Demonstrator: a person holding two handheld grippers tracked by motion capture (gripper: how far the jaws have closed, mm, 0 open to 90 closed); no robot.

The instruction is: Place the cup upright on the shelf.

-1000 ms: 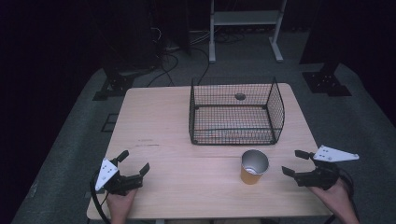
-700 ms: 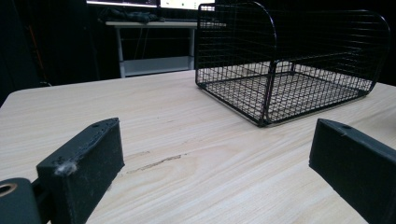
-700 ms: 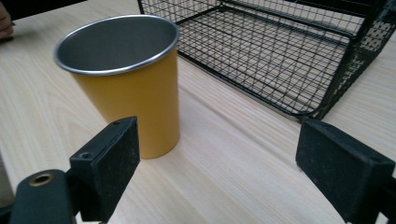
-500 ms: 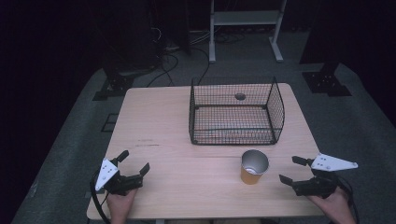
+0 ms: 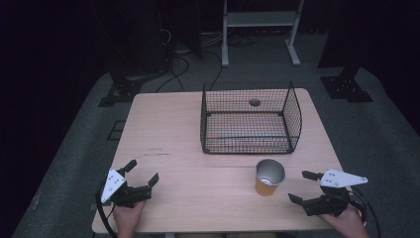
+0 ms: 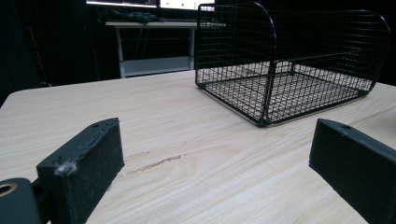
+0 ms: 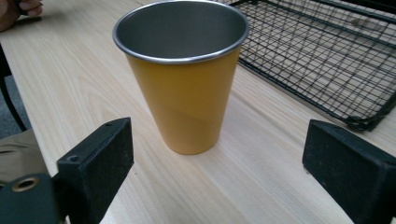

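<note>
A yellow metal cup (image 5: pixel 269 177) with a silver rim stands upright on the wooden table (image 5: pixel 198 144), just in front of a black wire basket (image 5: pixel 250 119). My right gripper (image 5: pixel 302 187) is open at the table's front right, jaws aimed at the cup (image 7: pixel 184 79), a short way off it and holding nothing. At the front left my left gripper (image 5: pixel 142 172) is open and holds nothing; its jaws point across bare wood toward the basket (image 6: pixel 289 65).
The basket is empty and open at the top, taking the back middle of the table. A small dark round spot (image 5: pixel 254 102) shows behind it. The other hand (image 7: pixel 21 9) rests at the far edge. Beyond the table are dark stands and a white frame (image 5: pixel 260 22).
My right gripper has drawn back toward the front edge and turned its jaws more toward the cup. The left gripper and the cup have stayed put.
</note>
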